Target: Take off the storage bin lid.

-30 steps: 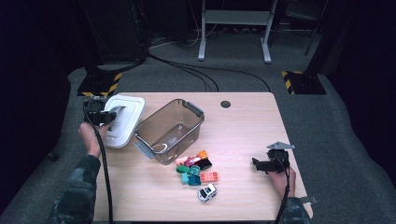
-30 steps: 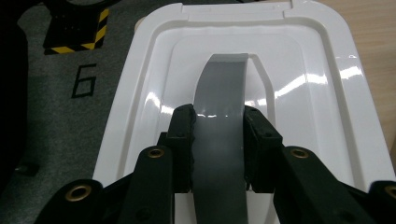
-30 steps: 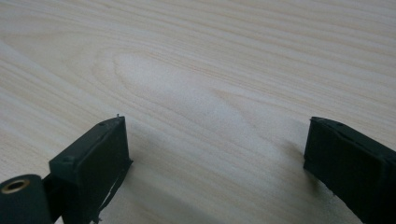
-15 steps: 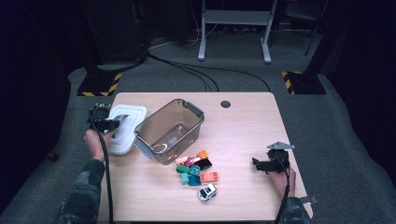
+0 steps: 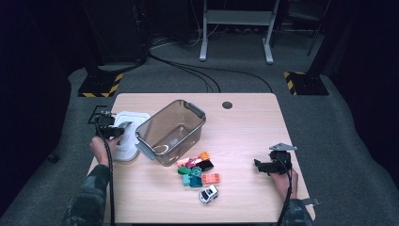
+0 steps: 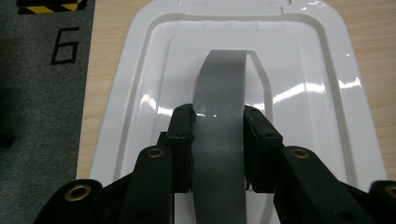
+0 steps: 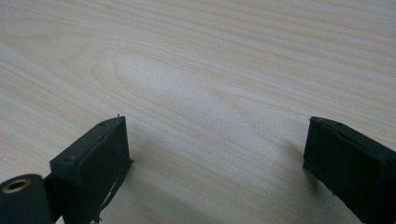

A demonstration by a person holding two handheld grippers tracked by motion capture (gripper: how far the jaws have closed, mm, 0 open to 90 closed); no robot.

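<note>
Left gripper view has the left gripper [image 6: 218,140] clamped on the grey handle [image 6: 219,116] of the white lid [image 6: 140,116], its jaws pressing both sides of the strap. The lid lies flat on the worktop [image 5: 244,122], just beside the clear bin [image 5: 171,132] on its left. The risk, as a judgement: the smooth handle could slip between the pads if the lid is lifted at a tilt, or the lid's edge could knock the bin. Well to the bin's right, the right gripper [image 5: 270,165] rests with jaws apart, holding nothing.
</note>
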